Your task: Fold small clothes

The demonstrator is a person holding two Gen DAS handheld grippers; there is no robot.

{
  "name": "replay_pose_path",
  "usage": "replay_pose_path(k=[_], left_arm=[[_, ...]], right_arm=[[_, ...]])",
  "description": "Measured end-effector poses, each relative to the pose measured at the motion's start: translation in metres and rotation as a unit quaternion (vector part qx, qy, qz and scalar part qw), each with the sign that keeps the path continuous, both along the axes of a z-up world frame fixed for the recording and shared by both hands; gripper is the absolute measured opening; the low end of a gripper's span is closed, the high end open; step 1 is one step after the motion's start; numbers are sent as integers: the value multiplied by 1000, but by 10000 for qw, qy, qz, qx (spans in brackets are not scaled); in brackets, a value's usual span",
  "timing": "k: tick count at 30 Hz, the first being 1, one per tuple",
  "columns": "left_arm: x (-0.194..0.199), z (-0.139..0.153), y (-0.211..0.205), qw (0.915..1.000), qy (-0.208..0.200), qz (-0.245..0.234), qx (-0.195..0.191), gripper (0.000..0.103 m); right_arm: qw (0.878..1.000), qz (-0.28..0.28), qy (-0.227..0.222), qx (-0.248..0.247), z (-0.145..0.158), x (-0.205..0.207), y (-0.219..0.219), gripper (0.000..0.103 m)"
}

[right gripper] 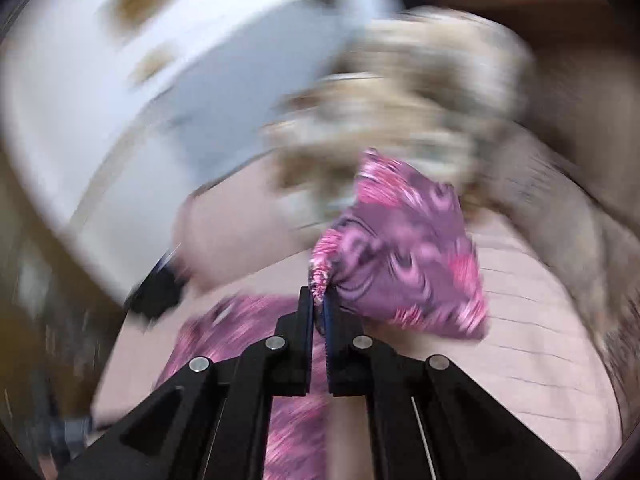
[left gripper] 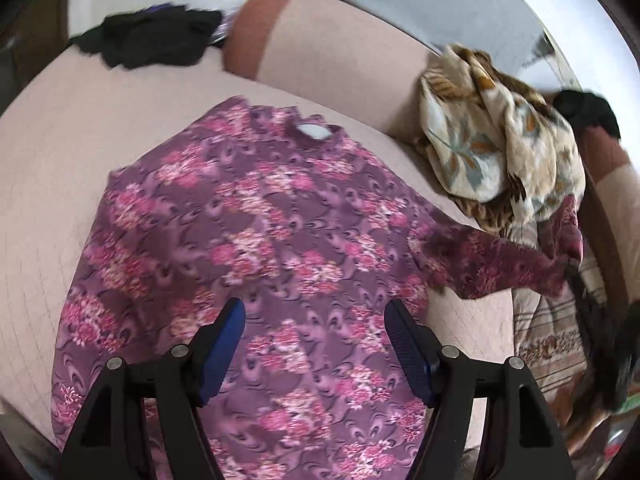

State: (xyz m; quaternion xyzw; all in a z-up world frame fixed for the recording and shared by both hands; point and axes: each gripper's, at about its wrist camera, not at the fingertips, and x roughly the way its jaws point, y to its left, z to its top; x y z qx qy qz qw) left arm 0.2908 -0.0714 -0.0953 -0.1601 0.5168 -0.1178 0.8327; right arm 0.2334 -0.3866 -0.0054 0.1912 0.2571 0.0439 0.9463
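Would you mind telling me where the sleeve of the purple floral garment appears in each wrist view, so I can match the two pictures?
Left wrist view: the sleeve stretches out to the right of the garment's body, right of centre, its end lifted near the right edge.
Right wrist view: the sleeve sits at centre, bunched and pinched in the right gripper.
Shared landmark: the beige floral cloth heaped just beyond the sleeve.

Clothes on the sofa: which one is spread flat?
The purple floral garment; the beige flowered cloth and the black clothes lie crumpled.
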Motion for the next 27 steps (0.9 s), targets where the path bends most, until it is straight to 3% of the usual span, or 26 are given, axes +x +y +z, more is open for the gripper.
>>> replay_pose_path(k=[3,6,9,10,12,13,14,18,21,23,27], left_arm=[[2,-18,27,9996,144,215,-120,76],[8,-41,49,9985,286,349,-300,76],[15,-64,62,9978,388,330,-422,76],[16,-71,64,9976,428,288,-453,76],[18,-83,66,9971,502,220,-524,76],[19,-88,66,9966,564,195,-563,76],[19,-89,64,9963,600,161,-596,76],[20,-80,35,9965,534,-232,-593,76],[17,-69,-9,9958,451,-703,-369,76],[11,-63,-46,9934,416,-1047,-212,76],[2,-65,-120,9860,380,-1610,231,76]], right_arm=[[9932,929,453,-526,-23,3,85,5],[9737,1651,1400,-707,-86,18,145,5],[9481,2073,2275,-805,-130,30,167,10],[9457,2101,2344,-818,-132,25,169,12],[9474,2154,2239,-770,-124,13,164,27],[9537,2067,2070,-695,-112,7,155,56],[9644,1901,1773,-491,-99,4,136,71],[9764,1517,1267,874,-83,-2,66,70],[9777,552,1480,1383,-101,6,21,70],[9724,81,1635,1665,-113,5,-1,64],[9567,-233,1658,2380,-125,2,-30,64]])
